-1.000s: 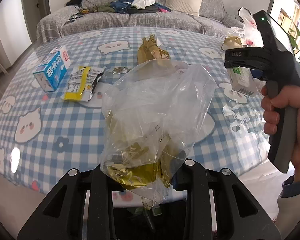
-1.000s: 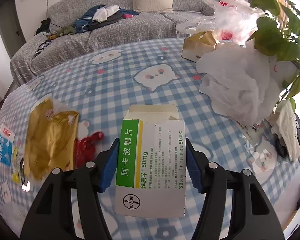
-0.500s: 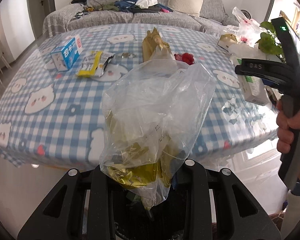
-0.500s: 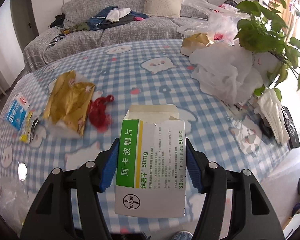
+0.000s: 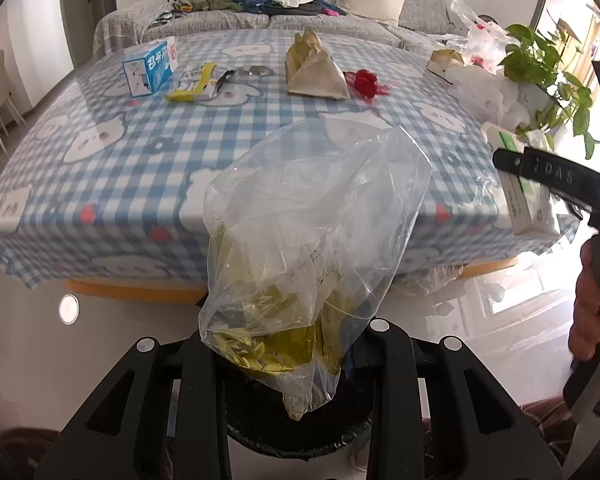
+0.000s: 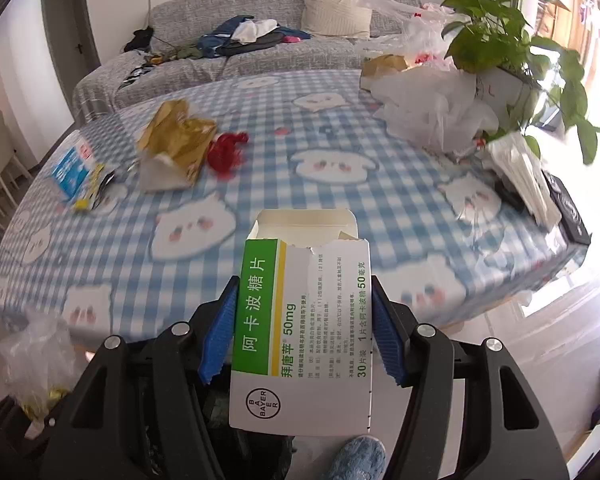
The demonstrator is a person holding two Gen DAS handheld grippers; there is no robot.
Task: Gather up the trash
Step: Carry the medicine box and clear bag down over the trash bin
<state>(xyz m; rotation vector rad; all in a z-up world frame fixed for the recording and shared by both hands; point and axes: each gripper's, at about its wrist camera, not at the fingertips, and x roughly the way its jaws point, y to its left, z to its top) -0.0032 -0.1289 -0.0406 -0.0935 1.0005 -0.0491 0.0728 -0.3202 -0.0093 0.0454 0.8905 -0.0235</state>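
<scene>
My left gripper (image 5: 288, 344) is shut on a clear plastic bag (image 5: 312, 220) with yellow and gold wrappers in its bottom; it hangs off the table's near edge above a dark bin (image 5: 292, 436) on the floor. My right gripper (image 6: 302, 320) is shut on a torn-open white and green medicine box (image 6: 300, 320), its blue pads pressing the box's sides. That box (image 5: 528, 200) also shows in the left wrist view, at the right, with a hand (image 5: 588, 304) on the handle. The bag (image 6: 36, 364) appears at lower left in the right wrist view.
On the blue checked tablecloth (image 5: 148, 148) lie a blue carton (image 5: 150, 66), a yellow wrapper (image 5: 194, 82), a gold paper bag (image 5: 316, 68), red scraps (image 5: 366, 80), white plastic bags (image 6: 432, 108) and a potted plant (image 6: 512, 32). A grey sofa (image 5: 300, 4) stands behind. A blue slipper (image 6: 360, 456) is below.
Both grippers have drawn back from over the table to beyond its near edge. The bin now shows under the bag. Both grips are unchanged.
</scene>
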